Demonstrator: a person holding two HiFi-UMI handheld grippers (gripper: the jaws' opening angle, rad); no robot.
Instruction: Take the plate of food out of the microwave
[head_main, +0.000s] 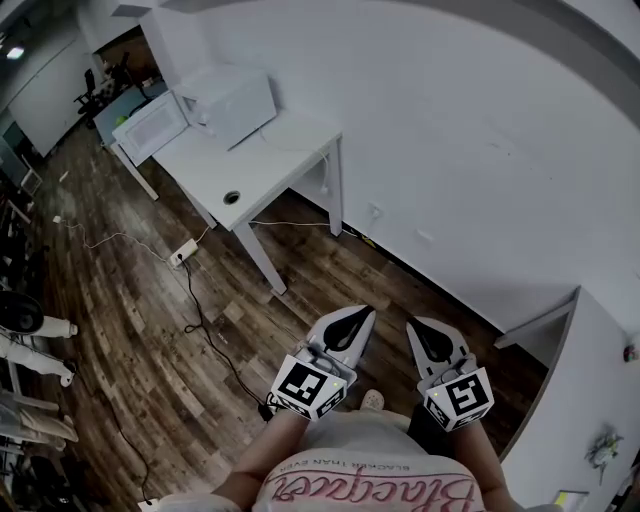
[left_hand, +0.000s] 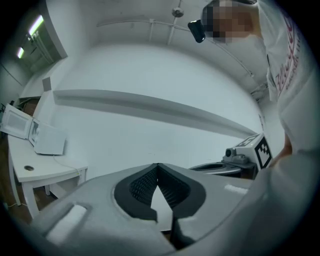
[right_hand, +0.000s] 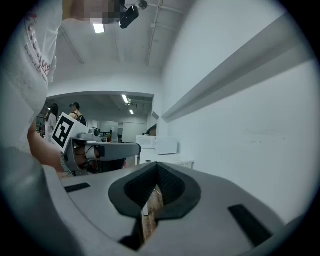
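Standing well back, I carry the left gripper (head_main: 352, 322) and right gripper (head_main: 425, 335) closed and empty, nothing within reach yet. The microwave (head_main: 235, 100) waits at ten o'clock, door (head_main: 150, 125) open, plate not visible.

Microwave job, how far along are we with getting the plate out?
Done: the microwave on the white table has its door open. In hand: nothing; left gripper and right gripper are shut, empty, far away. Left: approach, grasp the plate, unseen from here, lift it out.
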